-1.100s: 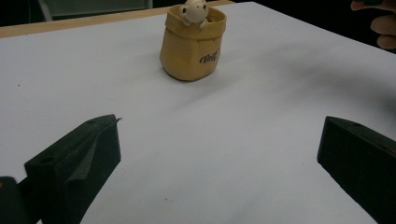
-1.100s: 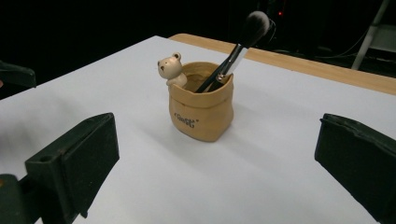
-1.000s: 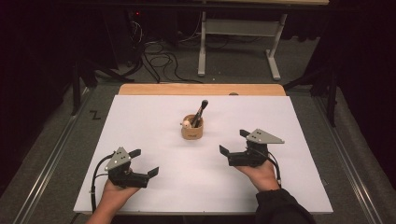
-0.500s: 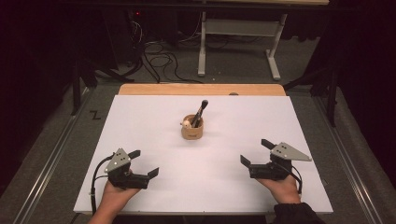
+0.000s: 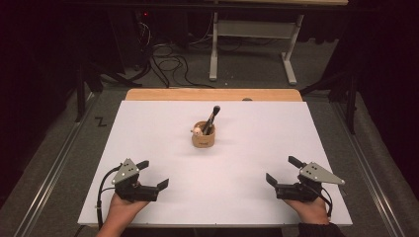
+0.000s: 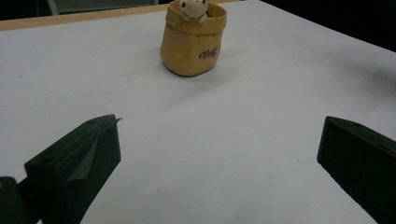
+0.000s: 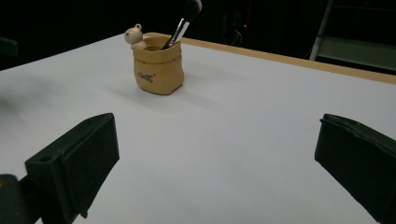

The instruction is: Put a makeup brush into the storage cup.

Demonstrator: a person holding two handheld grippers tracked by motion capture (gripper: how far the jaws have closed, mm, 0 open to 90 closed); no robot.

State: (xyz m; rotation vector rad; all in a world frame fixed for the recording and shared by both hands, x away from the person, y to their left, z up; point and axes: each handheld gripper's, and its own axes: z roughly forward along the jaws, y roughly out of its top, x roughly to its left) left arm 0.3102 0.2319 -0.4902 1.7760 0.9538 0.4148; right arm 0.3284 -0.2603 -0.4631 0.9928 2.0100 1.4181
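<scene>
In the high view the cup stands upright near the middle of the white table, with a brush standing in it, handle down and dark head up, leaning toward about 1 o'clock; a small bear figure perches on the rim at the cup's 9 o'clock side. The left gripper rests near the front edge at about 7 o'clock from the cup, jaws spread wide and empty, and the cup lies at roughly 1 o'clock from it. The right gripper sits at about 4 o'clock from the cup, also wide open with nothing held, and the cup lies at roughly 10 o'clock from it. Both stand well apart from the cup; the left looks a little nearer, though the margin is small. In the left gripper view the two black jaws are far apart over bare table, and the cup sits ahead at about 12 o'clock, slightly left of centre, the bear at the top edge. In the right gripper view the jaws are likewise wide apart and empty; the cup lies ahead at about 11 o'clock, and the brush rises from it tilted to 1 o'clock, its shaft leaning away from the bear. A reach for the brush would, I judge, need the jaws lined up across that tilted shaft.
</scene>
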